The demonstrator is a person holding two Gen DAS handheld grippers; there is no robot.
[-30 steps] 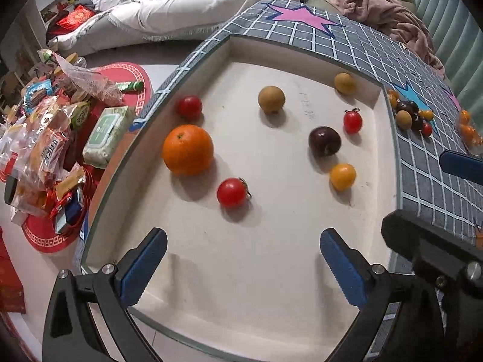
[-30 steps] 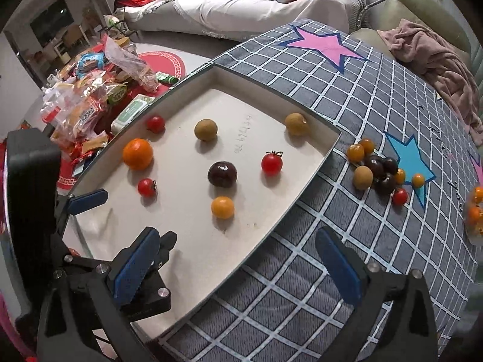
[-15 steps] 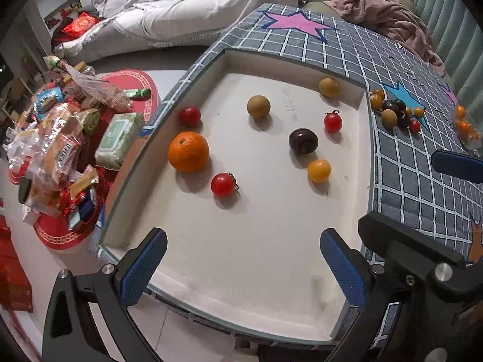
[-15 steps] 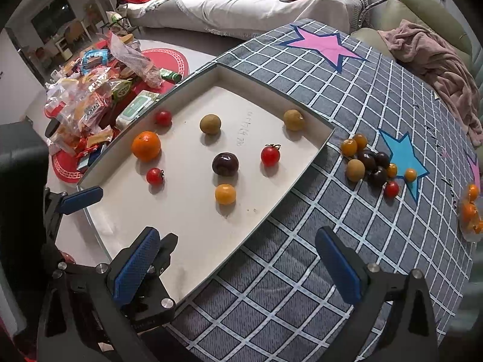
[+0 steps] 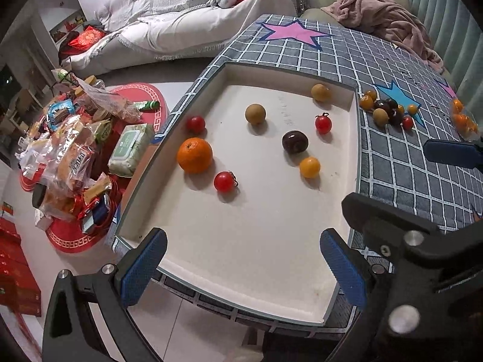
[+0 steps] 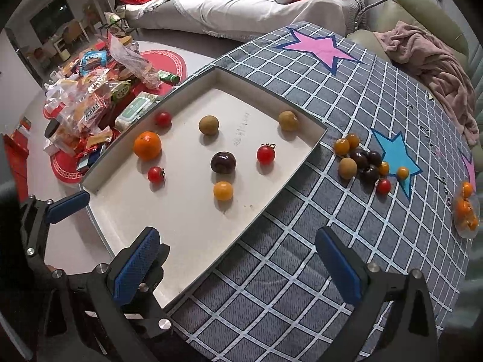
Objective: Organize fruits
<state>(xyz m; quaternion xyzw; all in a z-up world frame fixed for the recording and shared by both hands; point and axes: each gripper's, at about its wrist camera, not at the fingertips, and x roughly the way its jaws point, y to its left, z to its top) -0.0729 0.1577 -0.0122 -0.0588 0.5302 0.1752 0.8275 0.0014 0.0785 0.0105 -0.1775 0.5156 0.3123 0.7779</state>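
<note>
1. The left gripper (image 5: 243, 268) is held wide open and empty above the near edge of the white tray (image 5: 271, 271); the right gripper (image 6: 238, 264) is likewise spread wide and empty, over the tray's near corner and the checked tablecloth (image 6: 317, 271).
2. Eight fruits are scattered in the tray, none touching: an orange (image 5: 194, 154) at 9 o'clock, a dark plum (image 5: 295, 141) near the centre, a yellow tomato (image 5: 310, 167) just below it, and a red cherry tomato (image 5: 223, 181) at 7 o'clock of the plum.
3. A small fruit pile (image 6: 366, 163) is seen on the cloth, at 3 o'clock of the tray, beside a blue star (image 6: 395, 158).
4. Snack packets (image 5: 66, 157) are heaped on the floor at 9 o'clock.
</note>
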